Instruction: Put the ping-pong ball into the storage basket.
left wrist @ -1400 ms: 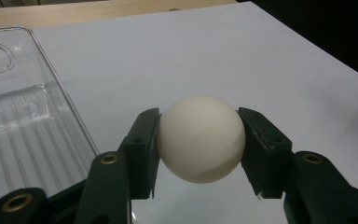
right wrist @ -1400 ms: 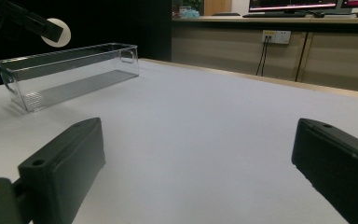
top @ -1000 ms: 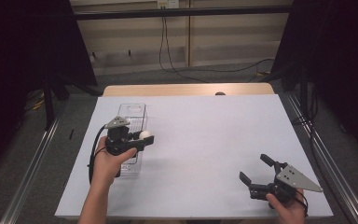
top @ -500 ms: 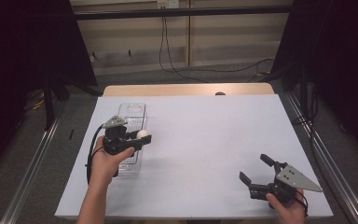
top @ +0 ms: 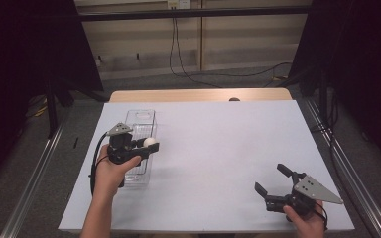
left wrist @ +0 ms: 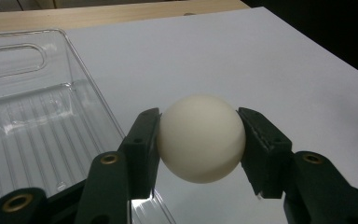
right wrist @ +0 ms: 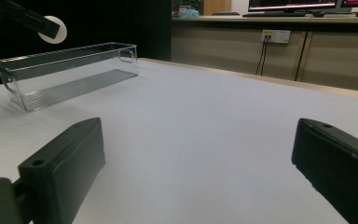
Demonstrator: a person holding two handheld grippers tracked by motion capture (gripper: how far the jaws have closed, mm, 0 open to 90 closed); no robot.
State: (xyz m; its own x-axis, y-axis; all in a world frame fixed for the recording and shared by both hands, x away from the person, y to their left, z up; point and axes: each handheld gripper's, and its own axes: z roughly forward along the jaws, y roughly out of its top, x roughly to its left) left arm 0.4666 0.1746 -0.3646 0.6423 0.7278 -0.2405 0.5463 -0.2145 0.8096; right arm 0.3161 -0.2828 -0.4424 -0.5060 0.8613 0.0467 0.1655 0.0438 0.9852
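I see my left gripper clamping the small white round ball between its pads, above the clear plastic rectangular bin's right edge; my right gripper rests open, well away from the bin.

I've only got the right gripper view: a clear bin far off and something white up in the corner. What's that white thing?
Observer: A white ball, clamped between the left gripper's fingers.
Operator: Is the ball over the bin or beside it?
Observer: From the high view it hangs at the right rim of the clear bin, roughly at the wall; I can't tell whether it is inside that line.
Operator: Anything in the bin already?
Observer: No, the left gripper view shows its ribbed floor bare.
Operator: And my own gripper?
Observer: The right gripper sits low at the table's near right corner, fingers spread, nothing between them.
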